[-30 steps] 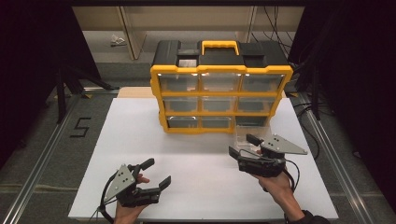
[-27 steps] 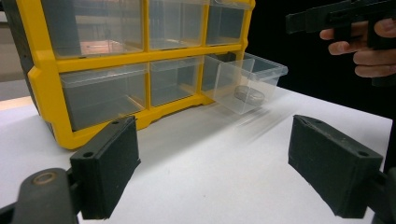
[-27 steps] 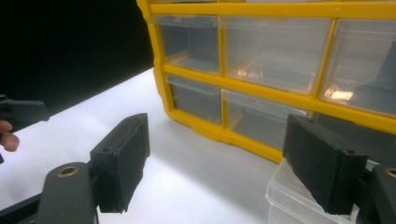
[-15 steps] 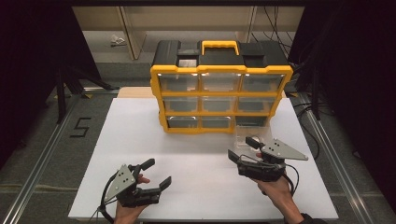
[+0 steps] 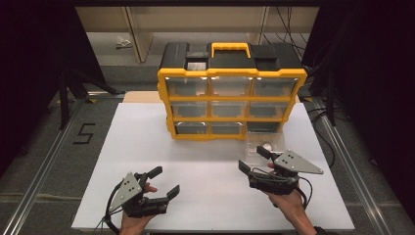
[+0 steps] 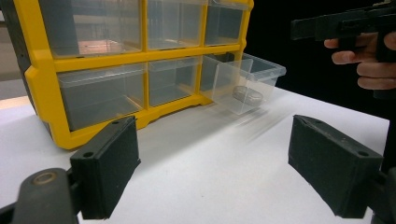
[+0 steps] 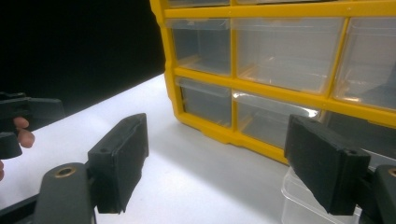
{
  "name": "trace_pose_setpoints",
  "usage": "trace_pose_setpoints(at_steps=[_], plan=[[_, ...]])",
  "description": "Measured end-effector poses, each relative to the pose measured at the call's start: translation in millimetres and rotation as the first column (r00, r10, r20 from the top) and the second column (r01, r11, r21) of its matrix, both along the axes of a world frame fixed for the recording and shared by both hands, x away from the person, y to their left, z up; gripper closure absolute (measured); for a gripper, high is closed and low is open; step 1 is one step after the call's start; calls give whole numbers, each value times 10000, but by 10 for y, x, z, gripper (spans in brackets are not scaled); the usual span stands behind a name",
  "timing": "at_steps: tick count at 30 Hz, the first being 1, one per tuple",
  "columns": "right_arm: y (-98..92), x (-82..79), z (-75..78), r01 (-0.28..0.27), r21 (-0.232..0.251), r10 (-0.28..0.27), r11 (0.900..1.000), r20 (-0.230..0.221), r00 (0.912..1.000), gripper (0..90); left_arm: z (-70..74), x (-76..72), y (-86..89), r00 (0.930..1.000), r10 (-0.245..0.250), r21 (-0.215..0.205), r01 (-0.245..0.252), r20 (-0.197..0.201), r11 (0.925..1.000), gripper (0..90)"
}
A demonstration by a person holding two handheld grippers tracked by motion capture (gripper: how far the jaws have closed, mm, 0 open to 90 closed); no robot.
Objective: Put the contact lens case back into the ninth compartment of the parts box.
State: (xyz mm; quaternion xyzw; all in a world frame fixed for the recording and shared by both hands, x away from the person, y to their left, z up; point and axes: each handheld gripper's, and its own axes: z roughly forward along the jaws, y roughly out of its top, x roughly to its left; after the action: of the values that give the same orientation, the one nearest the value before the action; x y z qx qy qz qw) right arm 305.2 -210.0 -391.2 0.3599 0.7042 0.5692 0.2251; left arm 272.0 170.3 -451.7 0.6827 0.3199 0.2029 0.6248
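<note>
A yellow and black organiser (image 5: pixel 230 93) with clear drawers stands at the back of the white table (image 5: pixel 205 161). Its bottom right drawer (image 5: pixel 264 144) is pulled out, and a small silvery object (image 5: pixel 267 146) lies inside. My right gripper (image 5: pixel 252 159) hovers just in front of that drawer, open and holding nothing. My left gripper (image 5: pixel 165 180) stays near the front left, open and holding nothing. In the left gripper view the pulled-out drawer (image 6: pixel 243 81) and the object (image 6: pixel 247 94) sit beyond my open left gripper (image 6: pixel 219 158). In the right gripper view the organiser (image 7: pixel 280 93) stands past my open right gripper (image 7: pixel 219 158).
The table's bare white surface stretches between the two grippers and the organiser. Metal rails (image 5: pixel 44 166) run along the floor on both sides. A shelf unit (image 5: pixel 147 29) stands behind the table. Cables (image 5: pixel 313 107) lie at the back right.
My right gripper has drawn back a little from the open drawer toward the table's near edge. The left gripper and the drawer have not moved.
</note>
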Motion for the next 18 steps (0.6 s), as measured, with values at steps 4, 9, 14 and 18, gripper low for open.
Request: trace_pose_setpoints(at_steps=[4, 9, 14, 18], plan=[[-5, -17, -16, 10, 45, -10, 10000, 69, 10000, 224, -1, -1, -1, 10000, -11, 2, 11, 2, 10000, 159], [-26, -38, -49, 60, 127, -62, 9999, 111, 9999, 221, -2, -2, -3, 10000, -32, 22, 32, -1, 10000, 158], [-54, -73, -84, 130, 230, -134, 9997, 180, 9997, 220, -2, 0, 1, 10000, -49, 10, 49, 16, 10000, 159], [-78, -111, -125, 142, 210, -145, 9997, 161, 9998, 218, -2, -2, 1, 10000, -56, 2, 56, 13, 10000, 159]])
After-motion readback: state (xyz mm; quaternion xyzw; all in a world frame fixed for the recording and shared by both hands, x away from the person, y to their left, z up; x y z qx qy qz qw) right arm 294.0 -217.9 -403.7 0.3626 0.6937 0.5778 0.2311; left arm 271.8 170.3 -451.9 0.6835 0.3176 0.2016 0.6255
